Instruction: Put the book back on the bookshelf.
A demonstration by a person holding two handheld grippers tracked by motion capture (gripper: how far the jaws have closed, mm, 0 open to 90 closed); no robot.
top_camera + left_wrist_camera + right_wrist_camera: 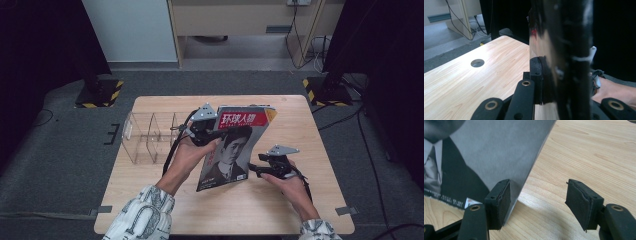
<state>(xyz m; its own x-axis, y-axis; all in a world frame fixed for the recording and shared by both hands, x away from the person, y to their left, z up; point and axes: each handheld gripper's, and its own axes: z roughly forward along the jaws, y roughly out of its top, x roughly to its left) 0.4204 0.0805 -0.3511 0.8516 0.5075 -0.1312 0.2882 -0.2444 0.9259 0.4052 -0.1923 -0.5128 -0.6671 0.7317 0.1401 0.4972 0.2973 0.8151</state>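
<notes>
A magazine with a red title band and a black-and-white portrait cover stands tilted on the wooden table, its bottom edge resting on the wood. My left gripper is shut on its left edge near the top; in the left gripper view the cover is pinched between the black jaws of the left gripper. My right gripper is at the magazine's lower right corner. In the right gripper view the right gripper is open, and the cover's edge lies against the inner face of the left pad.
A clear plastic organizer with several compartments stands on the table's left part, just beyond my left hand. A round hole is cut into the tabletop. Two black stands with striped feet flank the far corners.
</notes>
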